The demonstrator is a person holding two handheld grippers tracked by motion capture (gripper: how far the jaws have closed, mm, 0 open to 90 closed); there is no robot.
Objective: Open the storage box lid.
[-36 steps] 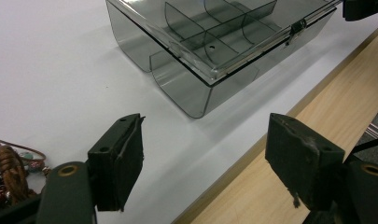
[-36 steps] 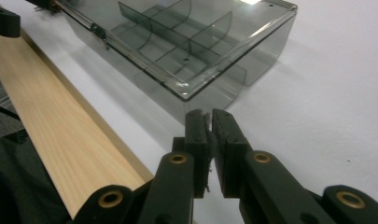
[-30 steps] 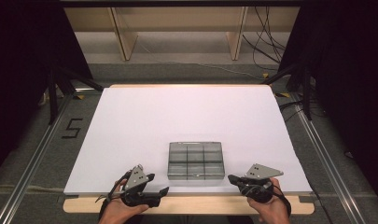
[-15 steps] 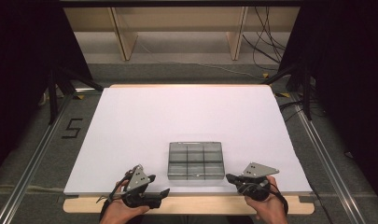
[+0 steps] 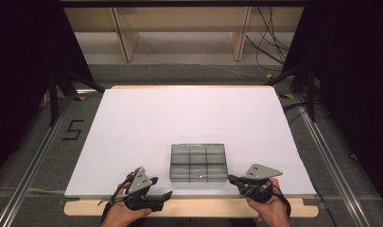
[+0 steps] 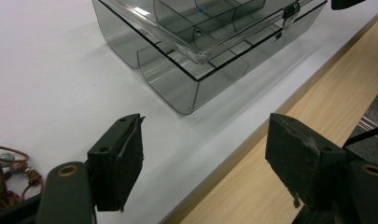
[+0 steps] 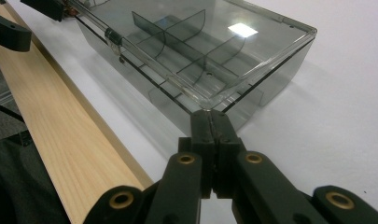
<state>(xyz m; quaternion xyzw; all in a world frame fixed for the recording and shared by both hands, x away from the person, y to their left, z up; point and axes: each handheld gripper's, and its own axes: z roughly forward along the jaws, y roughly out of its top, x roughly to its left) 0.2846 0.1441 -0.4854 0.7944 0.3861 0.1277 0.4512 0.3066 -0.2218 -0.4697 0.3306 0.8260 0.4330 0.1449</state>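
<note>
Change: both tongs sit a bit lower and closer to the near edge than a second ago; the box has not moved.
Box: a see-through grey box (image 5: 198, 163) rests flat on the white surface (image 5: 179, 118), near the front edge, between the two tongs. Its lid is down. Thin walls split the inside into small parts. A little clasp (image 7: 113, 35) is on the front side.
Left tongs: the left tongs (image 5: 166, 195) are held in the left hand (image 5: 120, 215) at the near edge, left of the box and apart from it. In the left gripper view the two black jaws stand wide apart with nothing between them (image 6: 203, 158). They point at the box's near corner (image 6: 189, 93) but do not touch it.
Right tongs: the right tongs (image 5: 230, 178) are held in the right hand (image 5: 269, 210), just right of the box. In the right gripper view the two jaws are pressed tight together (image 7: 211, 122) with nothing in them. Their tip is just beside the box's near corner; I cannot tell if it touches.
Edge: a strip of bare wood (image 5: 203, 207) runs along the front of the surface.
Floor: a mark like a "5" (image 5: 73, 129) is on the floor to the left.
</note>
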